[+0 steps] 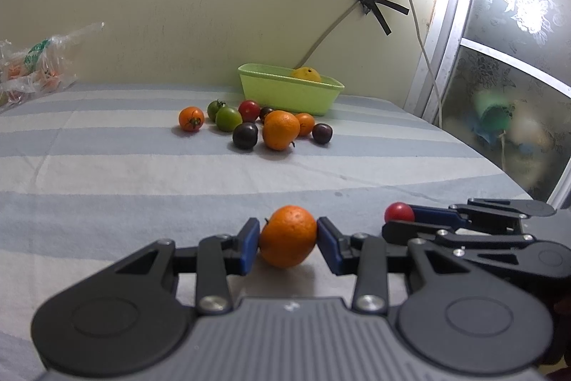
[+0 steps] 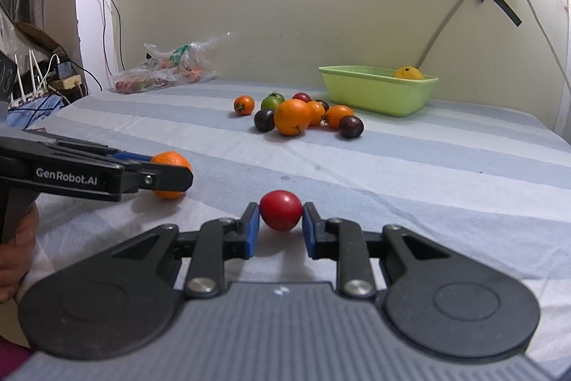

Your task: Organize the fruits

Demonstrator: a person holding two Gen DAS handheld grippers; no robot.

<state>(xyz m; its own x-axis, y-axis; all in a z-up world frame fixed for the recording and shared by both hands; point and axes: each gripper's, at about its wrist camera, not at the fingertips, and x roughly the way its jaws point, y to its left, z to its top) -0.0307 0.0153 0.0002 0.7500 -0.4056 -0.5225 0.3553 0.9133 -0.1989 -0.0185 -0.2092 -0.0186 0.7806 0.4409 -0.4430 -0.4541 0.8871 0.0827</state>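
The left gripper [image 1: 288, 238] holds one mandarin [image 1: 288, 235]; the right gripper [image 2: 280, 215] clamps one red tomato [image 2: 280, 210]; the bin [image 2: 378, 91] half hides one yellow fruit [image 2: 408, 73].

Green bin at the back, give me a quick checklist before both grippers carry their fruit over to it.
1. Left gripper shut on the mandarin: ok.
2. Right gripper shut on the red tomato: ok.
3. Green bin has room: ok, only a yellow fruit shows inside.
4. Fruit pile lies in front of the bin: not ok for a low path, lift over it.
5. Bin floor: cannot tell, hidden by its wall.
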